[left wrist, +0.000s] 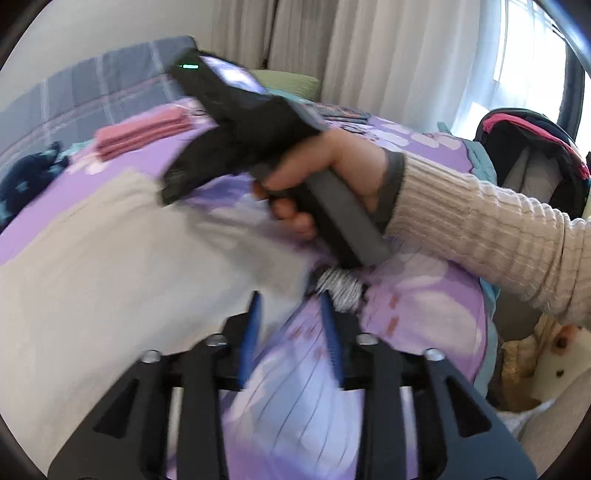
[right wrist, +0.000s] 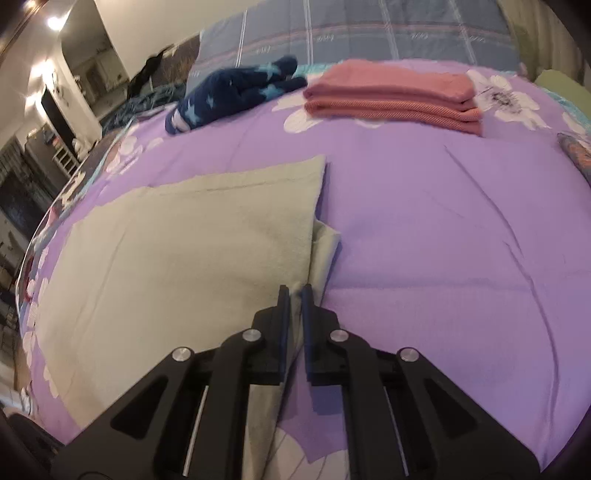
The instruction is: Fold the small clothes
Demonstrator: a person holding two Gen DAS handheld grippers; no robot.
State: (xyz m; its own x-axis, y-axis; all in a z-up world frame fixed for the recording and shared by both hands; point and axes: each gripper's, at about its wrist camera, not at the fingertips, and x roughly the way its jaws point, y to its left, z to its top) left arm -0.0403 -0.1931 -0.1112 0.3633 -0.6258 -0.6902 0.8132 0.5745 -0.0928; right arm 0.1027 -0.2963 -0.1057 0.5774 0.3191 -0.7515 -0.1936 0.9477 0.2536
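A pale beige cloth (right wrist: 192,243) lies spread flat on the purple flowered bed cover (right wrist: 443,229). My right gripper (right wrist: 294,290) is shut on the cloth's right edge, near its close corner. In the left wrist view the same cloth (left wrist: 122,258) lies to the left, and the right gripper's black body (left wrist: 236,122) is held over it by a hand in a cream sleeve. My left gripper (left wrist: 290,299) is open and empty, low over the bed cover just right of the cloth's edge.
A folded pink garment (right wrist: 395,94) and a crumpled navy star-print garment (right wrist: 236,92) lie at the far side of the bed. A grey plaid pillow (right wrist: 369,33) sits behind them. A black and pink bag (left wrist: 532,155) stands off the bed's right side.
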